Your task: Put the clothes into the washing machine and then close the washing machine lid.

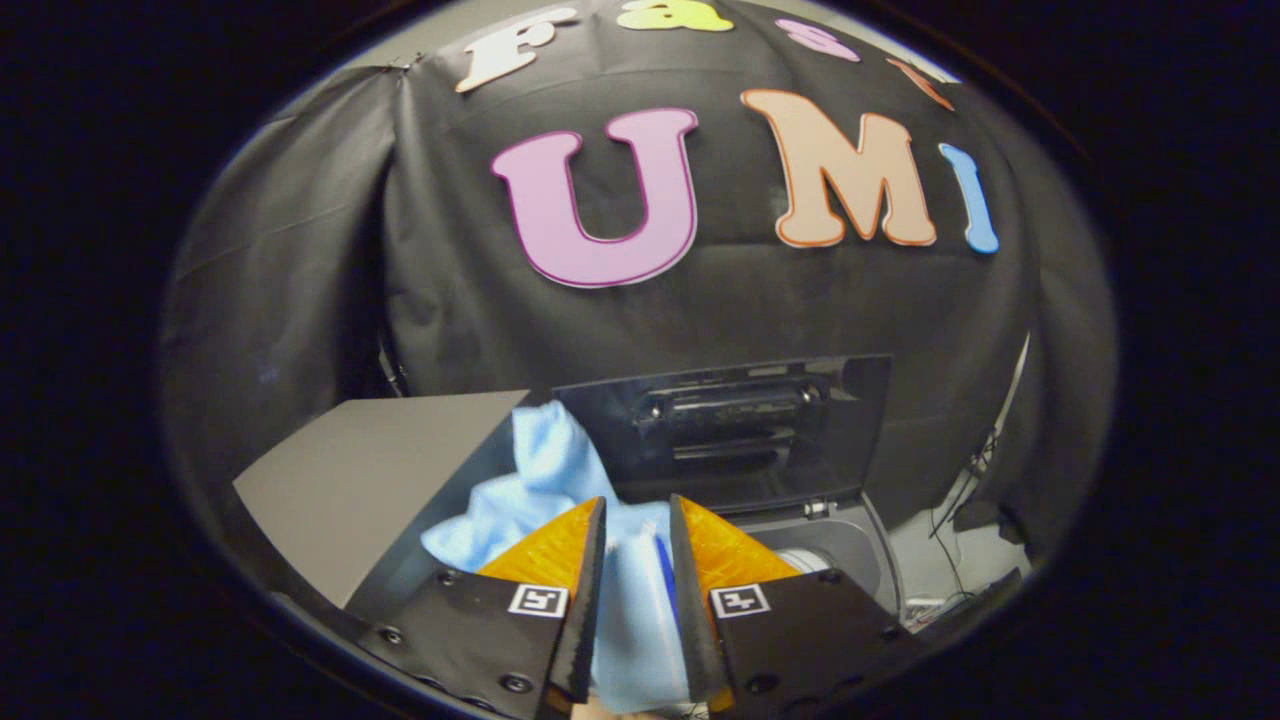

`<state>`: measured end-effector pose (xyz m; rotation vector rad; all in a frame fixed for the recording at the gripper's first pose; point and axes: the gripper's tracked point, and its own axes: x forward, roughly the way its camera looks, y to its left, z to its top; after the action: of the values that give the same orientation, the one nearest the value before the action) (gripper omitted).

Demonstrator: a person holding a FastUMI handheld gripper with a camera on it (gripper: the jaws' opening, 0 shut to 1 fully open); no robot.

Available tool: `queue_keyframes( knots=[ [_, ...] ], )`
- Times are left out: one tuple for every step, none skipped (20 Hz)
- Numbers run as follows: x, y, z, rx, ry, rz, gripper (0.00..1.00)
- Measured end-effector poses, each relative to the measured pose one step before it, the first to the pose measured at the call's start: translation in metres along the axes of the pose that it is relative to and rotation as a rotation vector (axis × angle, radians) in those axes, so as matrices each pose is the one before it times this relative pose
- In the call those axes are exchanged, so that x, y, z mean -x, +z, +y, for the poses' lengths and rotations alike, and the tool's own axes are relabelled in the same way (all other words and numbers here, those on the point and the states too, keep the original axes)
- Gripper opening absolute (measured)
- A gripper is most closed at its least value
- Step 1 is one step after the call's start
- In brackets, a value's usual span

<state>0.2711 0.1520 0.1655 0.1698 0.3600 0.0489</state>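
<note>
Premises: a staged recording booth, not a lived-in laundry room. Black cloth wall point(480, 300) drapes behind and to both sides. A dark grey top-loading washing machine point(850, 545) stands against it, hinged lid point(740, 430) raised. Loose cables point(960, 500) hang beside it.

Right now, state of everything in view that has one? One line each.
gripper: shut on the light blue cloth, both fingers pressing it.
light blue cloth: held, bunched, sticking up between and ahead of the fingers, above the washer.
washing machine lid: open, standing upright behind the opening.
washing machine: top opening uncovered, drum partly visible beyond the fingers.
</note>
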Motion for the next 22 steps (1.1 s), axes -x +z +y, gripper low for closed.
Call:
queue_keyframes(
  knots=[
    [0.00231, -0.00113, -0.00076, -0.02882, 0.0074, 0.00256, 0.33],
    [-0.00419, -0.00361, -0.00139, -0.0203, 0.00154, 0.00465, 0.33],
    [-0.00213, -0.00341, -0.00222, -0.00781, -0.00151, 0.0032, 0.33],
    [-0.00131, -0.00012, -0.00189, 0.00201, -0.00218, -0.00038, 0.33],
    [0.00132, 0.00045, -0.00065, 0.00419, -0.00302, -0.00281, 0.33],
    [-0.00029, 0.00017, -0.00112, 0.00392, -0.0019, -0.00432, 0.33],
    [-0.00069, -0.00022, -0.00045, 0.00376, -0.00142, -0.00269, 0.33],
    [0.00024, 0.00038, -0.0001, 0.00392, 0.00137, -0.00006, 0.33],
    [0.0004, 0.00022, 0.00023, 0.0043, 0.00005, -0.00026, 0.33],
    [-0.00059, 0.00077, 0.00001, 0.00414, -0.00068, -0.00184, 0.34],
    [-0.0002, 0.00086, -0.00088, 0.00615, -0.00301, -0.00343, 0.34],
    [-0.00075, 0.0015, -0.00085, 0.00823, -0.00359, -0.00262, 0.34],
    [-0.00078, 0.00105, -0.00039, 0.00887, -0.00437, -0.00345, 0.34],
    [-0.00063, 0.00165, -0.00071, 0.00708, -0.00418, -0.00225, 0.34],
    [-0.0022, 0.00047, -0.00053, 0.00512, -0.00357, -0.00175, 0.34],
    [-0.00312, 0.00214, -0.00101, 0.00266, -0.00437, -0.00227, 0.34],
    [-0.00171, 0.00154, -0.00331, 0.00247, -0.01166, -0.00188, 0.34],
    [-0.003, 0.00418, -0.00082, 0.00063, -0.00229, -0.00161, 0.34],
    [-0.0032, 0.00256, -0.00107, -0.00035, -0.00764, -0.00585, 0.35],
    [-0.00302, 0.00519, -0.00075, -0.0004, -0.00419, -0.00784, 0.35],
    [-0.00247, 0.00599, -0.00103, 0.00159, -0.00735, -0.00792, 0.36],
    [-0.00464, 0.00485, -0.00009, 0.00719, -0.00395, -0.00523, 0.37]
  ],
)
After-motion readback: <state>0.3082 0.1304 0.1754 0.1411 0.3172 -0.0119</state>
